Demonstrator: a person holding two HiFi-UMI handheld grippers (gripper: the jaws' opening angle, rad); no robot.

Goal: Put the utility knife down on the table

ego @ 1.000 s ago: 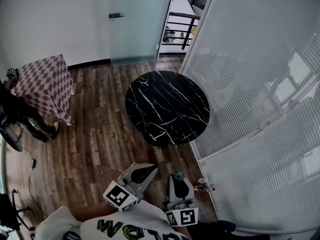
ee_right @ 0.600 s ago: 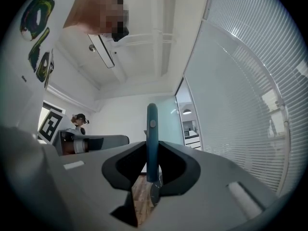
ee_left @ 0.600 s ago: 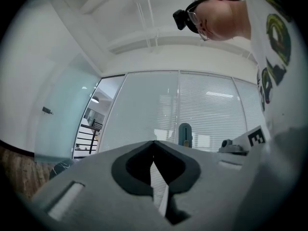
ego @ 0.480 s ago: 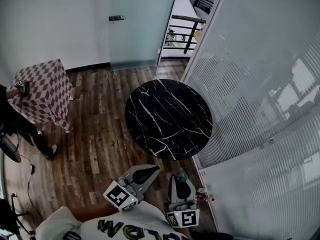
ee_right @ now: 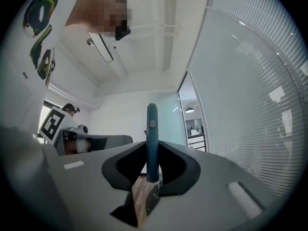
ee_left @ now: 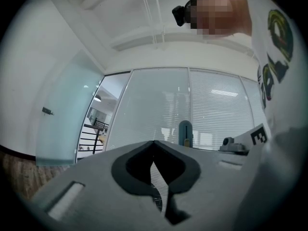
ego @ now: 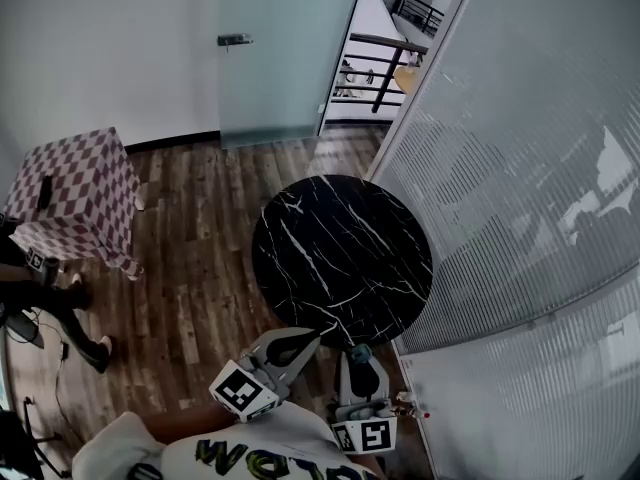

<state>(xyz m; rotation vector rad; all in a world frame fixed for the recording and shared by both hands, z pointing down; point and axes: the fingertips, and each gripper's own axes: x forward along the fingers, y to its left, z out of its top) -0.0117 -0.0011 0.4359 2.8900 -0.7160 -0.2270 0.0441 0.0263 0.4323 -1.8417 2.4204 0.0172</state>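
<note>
A teal utility knife [ee_right: 152,138] stands upright between the jaws of my right gripper [ee_right: 152,150], which is shut on its lower half. In the head view the right gripper [ego: 361,366] and the knife [ego: 360,352] hover at the near rim of a round black marble table [ego: 340,253]. My left gripper [ego: 291,348] is beside it, to the left, over the same rim. Its jaws meet at the tips with nothing between them [ee_left: 154,143]. From the left gripper view the knife [ee_left: 185,133] pokes up to the right.
A glass wall with blinds [ego: 520,218] runs along the table's right side. A frosted glass door [ego: 275,58] and an open doorway with railings [ego: 385,58] lie beyond. A box under a checkered cloth [ego: 75,193] and a person's legs [ego: 50,313] are at the left on the wooden floor.
Both grippers have travelled forward together, so the black table now lies right in front of them. The knife stays clamped in the right gripper. The person at the left has shifted.
</note>
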